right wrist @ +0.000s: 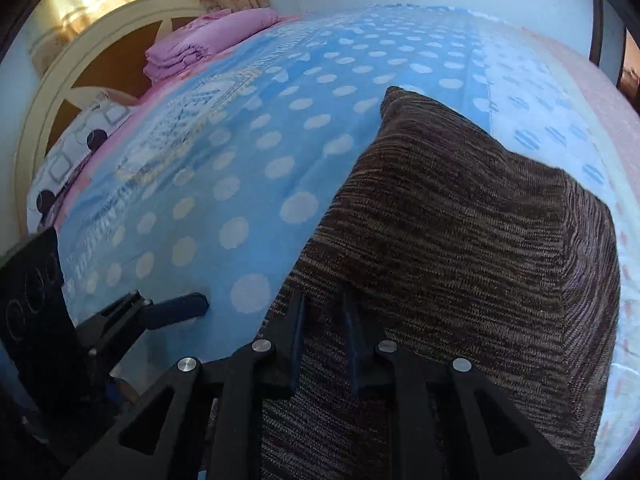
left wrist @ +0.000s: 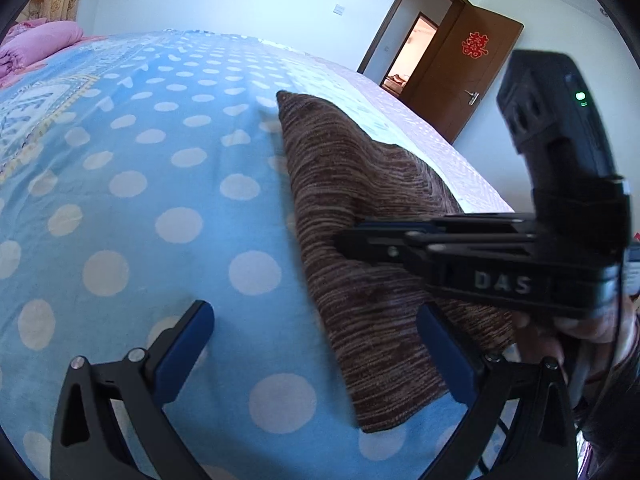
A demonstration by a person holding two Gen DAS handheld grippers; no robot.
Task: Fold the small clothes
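On the one bed (left wrist: 120,200) lie one brown striped garment (left wrist: 360,200), one pink folded quilt (right wrist: 208,44) and one patterned pillow (right wrist: 72,148), with two tools, left tool (left wrist: 316,344) and right tool (right wrist: 322,336).

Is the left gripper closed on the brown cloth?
No: the left gripper stands wide open, one finger over the blue sheet, the other at the cloth.

Both wrist cameras are looking down close over the bed (left wrist: 120,200), sharing the brown cloth (right wrist: 460,220).
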